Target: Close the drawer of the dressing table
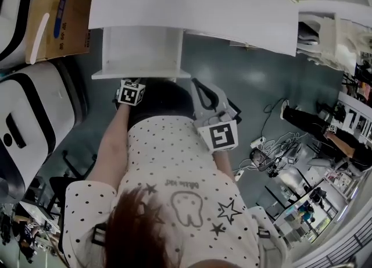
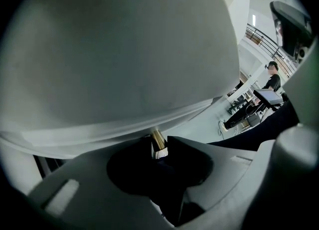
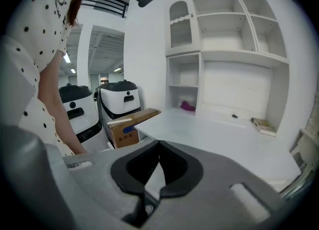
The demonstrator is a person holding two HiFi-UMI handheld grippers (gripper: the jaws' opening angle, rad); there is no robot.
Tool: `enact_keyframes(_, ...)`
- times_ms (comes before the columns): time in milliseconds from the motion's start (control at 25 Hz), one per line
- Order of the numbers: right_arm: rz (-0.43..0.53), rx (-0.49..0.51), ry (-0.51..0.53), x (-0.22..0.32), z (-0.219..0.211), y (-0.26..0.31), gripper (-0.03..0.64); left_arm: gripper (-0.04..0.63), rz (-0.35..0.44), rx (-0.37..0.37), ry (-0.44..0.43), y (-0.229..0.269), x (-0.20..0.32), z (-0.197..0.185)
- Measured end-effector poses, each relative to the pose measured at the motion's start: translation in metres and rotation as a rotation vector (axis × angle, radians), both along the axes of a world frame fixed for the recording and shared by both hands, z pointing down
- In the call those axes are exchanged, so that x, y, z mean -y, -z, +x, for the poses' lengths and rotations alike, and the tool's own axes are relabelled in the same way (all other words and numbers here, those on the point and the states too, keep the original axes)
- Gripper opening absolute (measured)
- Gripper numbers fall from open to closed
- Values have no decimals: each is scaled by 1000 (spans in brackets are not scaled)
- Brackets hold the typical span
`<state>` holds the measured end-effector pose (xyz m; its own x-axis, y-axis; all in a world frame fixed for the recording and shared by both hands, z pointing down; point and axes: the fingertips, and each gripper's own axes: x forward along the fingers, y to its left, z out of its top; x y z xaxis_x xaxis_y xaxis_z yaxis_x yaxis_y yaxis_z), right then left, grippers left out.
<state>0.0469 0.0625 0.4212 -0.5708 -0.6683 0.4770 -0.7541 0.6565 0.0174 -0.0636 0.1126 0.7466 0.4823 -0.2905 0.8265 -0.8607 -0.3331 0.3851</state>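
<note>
The right gripper (image 3: 158,146) hangs nearest the body, by the person's spotted white shirt (image 1: 174,168). Its jaws are together on nothing and it has no part in the work.

The left gripper (image 2: 161,148) reaches out ahead of it to the drawer's front. Its jaws are clamped on the small brass-stemmed knob with a white head (image 2: 158,139), one jaw against each side.

The grip looks like the weak point. The knob is small and round and is caught only at the jaw tips, so a push that runs off the knob's line could let the jaws slide past it and strike the front panel.

The knob also seems to sit left of the panel's middle. A shove there may skew the open white wooden drawer (image 1: 141,52) on its runners and jam it short of shut.

The drawer stands out from under the near edge of the white dressing table (image 1: 192,5), towards that edge's left end. Its front panel faces the person.

The panel's long axis runs along the table's near edge. I judge that the drawer's travel lies square to that edge, away from the person and in under the top.
</note>
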Motion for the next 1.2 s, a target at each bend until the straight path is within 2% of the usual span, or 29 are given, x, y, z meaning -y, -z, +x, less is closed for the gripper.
enact_keyframes(200, 15, 7, -34, -1, -4, 1, 3, 103, 10, -14, -63, 2, 6, 0)
enact_keyframes(360, 19, 16, -49, -1, -7, 2, 3, 102, 20, -9, -73, 2, 15, -1)
enact_keyframes(640, -5, 23, -55, -1, 1, 0, 3, 98, 32, 16, -44, 4, 30, 1)
enact_keyframes(840, 12, 52, -45, 15, 4, 4, 3, 97, 20, 47, -30, 3, 36, -2)
enact_keyframes(1040, 0, 38, -4, 21, 10, 2, 3, 94, 15, 43, 35, 3, 42, 0)
enact_keyframes(1200, -3, 44, -16, 21, 12, 1, 3, 92, 18, 44, 74, 2, 50, -1)
